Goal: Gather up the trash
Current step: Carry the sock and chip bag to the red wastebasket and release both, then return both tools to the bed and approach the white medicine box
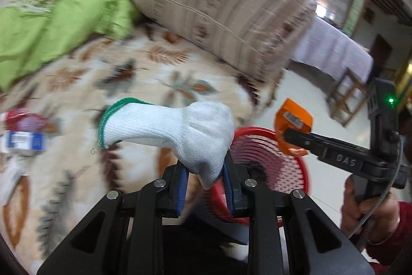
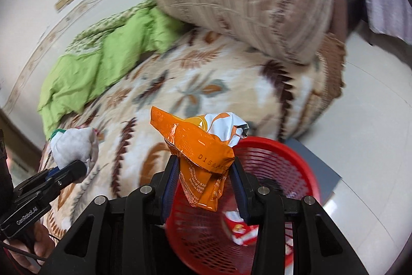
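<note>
1. At the foot edge of the bed (image 2: 206, 84), where the leaf-print blanket hangs down, a red basket (image 2: 291, 161) stands on the pale floor (image 2: 373, 120), just beside the bed
2. The left gripper (image 1: 206, 172) has its blue pads pressed on a white glove (image 1: 175, 128) with a green cuff; the glove sticks up and to the left, over the blanket near the bed's edge
3. The right gripper (image 2: 203, 187) is closed on an orange snack wrapper (image 2: 200, 146), held right above the near rim of the basket
4. In the basket lies a red and white wrapper (image 2: 239, 226)
5. A red, white and blue packet (image 1: 23, 135) lies on the blanket, toward the left edge of the left wrist view
6. A big striped pillow (image 1: 221, 1) sits at the far end of the bed, with a green cloth (image 1: 56, 27) along the wall side
7. The floor to the right of the basket is open; a wooden stool (image 1: 345, 99) and a table with a pale cloth (image 1: 332, 48) stand farther off
8. A hand (image 1: 368, 208) in a red sleeve holds the right gripper's handle
</note>
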A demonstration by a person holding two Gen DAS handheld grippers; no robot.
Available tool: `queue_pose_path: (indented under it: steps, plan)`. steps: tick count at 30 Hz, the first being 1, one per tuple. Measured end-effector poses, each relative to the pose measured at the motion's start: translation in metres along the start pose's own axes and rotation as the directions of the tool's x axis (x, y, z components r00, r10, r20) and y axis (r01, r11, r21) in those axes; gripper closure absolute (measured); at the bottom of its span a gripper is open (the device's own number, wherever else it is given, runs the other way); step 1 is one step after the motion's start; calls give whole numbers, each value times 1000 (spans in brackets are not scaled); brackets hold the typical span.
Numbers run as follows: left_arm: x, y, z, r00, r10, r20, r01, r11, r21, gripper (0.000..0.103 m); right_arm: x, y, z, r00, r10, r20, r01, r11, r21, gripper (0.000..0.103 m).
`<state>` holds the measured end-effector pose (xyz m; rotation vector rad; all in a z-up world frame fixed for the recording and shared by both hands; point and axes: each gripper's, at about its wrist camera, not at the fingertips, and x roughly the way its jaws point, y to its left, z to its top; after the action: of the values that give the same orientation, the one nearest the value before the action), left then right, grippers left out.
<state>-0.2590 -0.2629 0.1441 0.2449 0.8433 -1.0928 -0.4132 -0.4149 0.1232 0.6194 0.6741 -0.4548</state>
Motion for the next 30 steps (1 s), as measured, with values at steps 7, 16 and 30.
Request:
queue_pose_path:
  steps: [7, 16, 30]
  plan:
    - [39, -38, 5, 991, -101, -85, 104, 994, 35, 71, -6, -28, -8, 999, -26, -25, 27, 998, 48, 58]
    - [25, -32, 2, 996, -73, -51, 74, 997, 34, 49, -8, -39, -6, 999, -33, -37, 36, 995, 92, 48]
    - [-44, 74, -27, 986, 166, 32, -159, 975, -154, 45, 35, 59, -1, 989, 117, -93, -125, 988, -94, 48]
